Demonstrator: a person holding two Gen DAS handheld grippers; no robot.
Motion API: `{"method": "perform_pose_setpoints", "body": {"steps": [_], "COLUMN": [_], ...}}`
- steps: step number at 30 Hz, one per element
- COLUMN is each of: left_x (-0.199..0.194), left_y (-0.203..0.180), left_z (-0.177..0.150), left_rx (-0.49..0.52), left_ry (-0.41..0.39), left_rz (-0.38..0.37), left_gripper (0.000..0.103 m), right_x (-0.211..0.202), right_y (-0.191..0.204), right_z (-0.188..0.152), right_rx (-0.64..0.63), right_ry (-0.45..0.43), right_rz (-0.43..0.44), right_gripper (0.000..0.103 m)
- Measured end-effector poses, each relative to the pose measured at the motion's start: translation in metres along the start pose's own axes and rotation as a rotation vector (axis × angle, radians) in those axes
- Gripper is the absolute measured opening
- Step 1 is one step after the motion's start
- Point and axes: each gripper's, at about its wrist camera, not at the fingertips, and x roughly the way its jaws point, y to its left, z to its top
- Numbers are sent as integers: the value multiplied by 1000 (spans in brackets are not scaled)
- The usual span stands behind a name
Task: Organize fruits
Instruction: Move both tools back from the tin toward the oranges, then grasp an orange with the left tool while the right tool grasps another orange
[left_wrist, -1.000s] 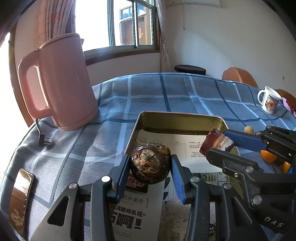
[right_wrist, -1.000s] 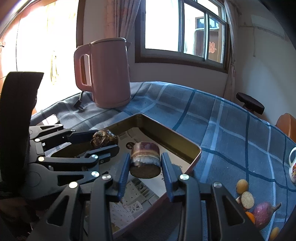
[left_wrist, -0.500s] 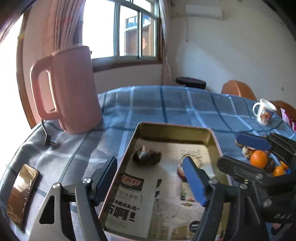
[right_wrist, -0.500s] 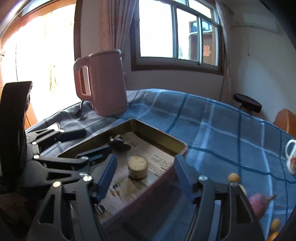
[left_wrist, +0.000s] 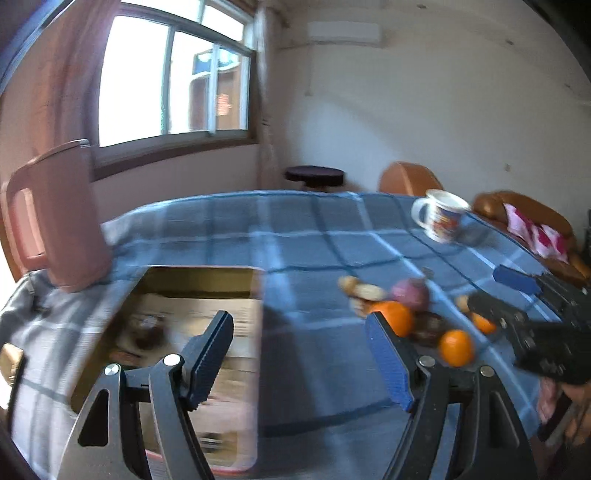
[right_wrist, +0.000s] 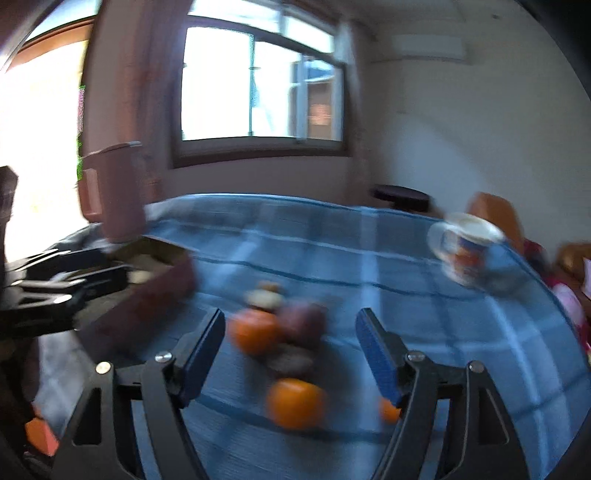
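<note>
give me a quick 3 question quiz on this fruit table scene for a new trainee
1. True or false: the right gripper is clamped on an orange.
2. Where does the mug stand? A) inside the tray B) on the blue checked tablecloth C) on the stool
3. Fill in: the pink kettle stands just beyond the far corner of the ____.

Key
1. False. Its jaws have just been opening and stand apart, with the fruit pile lying on the cloth ahead of them, not gripped. The left gripper is open too.
2. B
3. tray, the paper-lined tin.
</note>
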Motion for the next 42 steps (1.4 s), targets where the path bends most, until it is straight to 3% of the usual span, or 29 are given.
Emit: {"method": "perform_pose_setpoints", "body": {"steps": [3, 6, 10, 15, 19, 21, 23, 28, 32, 36, 38, 42], "left_x": [14, 28, 44, 59, 67, 72, 74, 76, 82, 81, 81, 82], "left_y": [-34, -60, -87, -107, -109, -110, -110, -122, -126, -124, -122, -121], "left_z": [-2, -5, -8, -12, -14, -15, -16, -20, -22, -21, -20, -21], "left_rx": [37, 58, 64, 93, 91, 90, 81, 124, 136, 126, 117, 102], "left_ry": [45, 95, 152, 196, 222, 243, 259, 278, 321, 319, 319, 317], "left_rz": [-70, -124, -190, -207, -213, -227, -256, -272, -324, -315, -330, -347], "left_gripper": [75, 75, 75, 75, 75, 65, 63, 57, 45, 44, 36, 36], "right_x": [-2, 1, 8, 17, 26, 30, 33, 37, 37, 37, 37, 34], "right_y": [-39, -64, -78, -77, -80, -79, -79, -73, -72, -74, -74, -72], "right_z": [-11, -20, -29, -35, -39, -40, -41, -41, -41, -41, -41, -41], "right_rx": [71, 126, 167, 166, 181, 180, 179, 145, 137, 145, 143, 138], "right_ry": [28, 70, 115, 168, 225, 248, 266, 295, 294, 293, 292, 277], "right_rz": [-86, -118, -97, -51, -22, -13, -17, -32, -34, -25, -21, -9], "right_gripper": [76, 76, 75, 62, 49, 43, 40, 38, 38, 38, 38, 37]}}
